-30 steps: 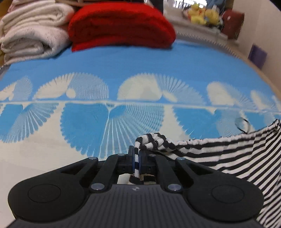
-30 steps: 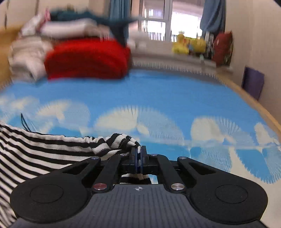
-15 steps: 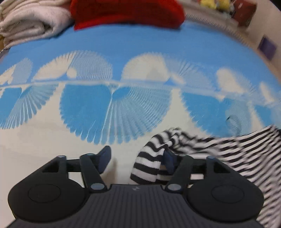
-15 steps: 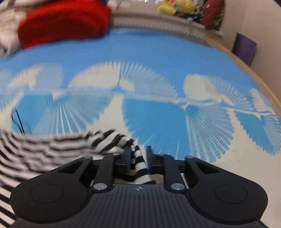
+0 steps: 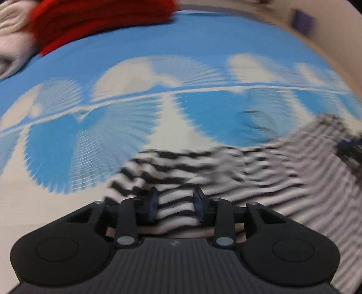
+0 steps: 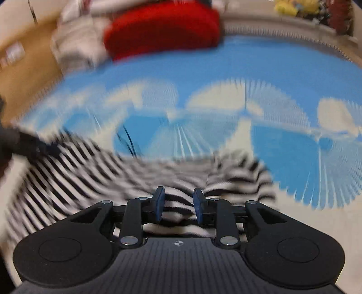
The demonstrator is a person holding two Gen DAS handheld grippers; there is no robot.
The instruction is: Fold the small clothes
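A black-and-white striped garment (image 5: 248,171) lies spread on the blue and white patterned bedcover (image 5: 203,56). My left gripper (image 5: 176,201) hangs low over its left end. Its jaws are apart and closing, with striped cloth lying between them, and the pads do not press on it. In the right wrist view the same garment (image 6: 90,171) stretches off to the left. My right gripper (image 6: 177,201) is over the bunched right end. Its jaws are slightly apart and opening, with cloth between them. Both views are blurred.
A red folded blanket (image 5: 101,20) and white towels (image 5: 9,45) are stacked at the far side of the bed. A thin dark loop (image 6: 129,140) lies on the cover beyond the garment. Yellow toys (image 6: 294,6) sit on the far sill. A wooden edge (image 6: 22,67) runs along the left.
Both grippers were shut on the garment's corners and have let go. The left opened wide, then narrowed and sank over the cloth. The garment has dropped onto the cover.
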